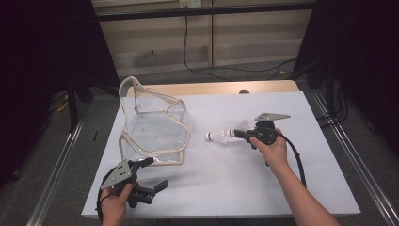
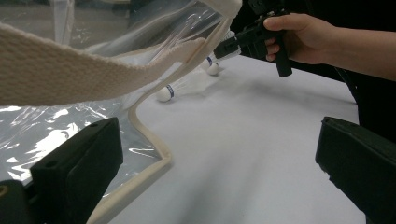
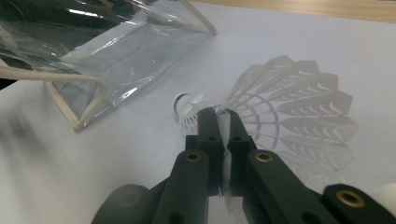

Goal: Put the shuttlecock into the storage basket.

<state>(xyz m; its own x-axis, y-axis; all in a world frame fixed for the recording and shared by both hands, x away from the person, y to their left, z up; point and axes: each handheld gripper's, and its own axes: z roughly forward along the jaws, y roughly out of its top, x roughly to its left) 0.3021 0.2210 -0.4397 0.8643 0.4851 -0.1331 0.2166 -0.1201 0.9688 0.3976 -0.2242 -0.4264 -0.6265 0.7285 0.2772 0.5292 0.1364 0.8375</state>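
Nearest the camera, at 7 o'clock on the table [image 1: 282, 188], left gripper [image 1: 147, 183] rests with jaws wide apart, empty. Right gripper [image 1: 236, 133], forearm reaching from 5 o'clock, pinches a shuttlecock [image 1: 217, 136] skirt just right of the clear bag [image 1: 155, 125].

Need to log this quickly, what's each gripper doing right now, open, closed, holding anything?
Left gripper: open, holding nothing, beside the clear bag.
Right gripper: closed on a shuttlecock's feathers.
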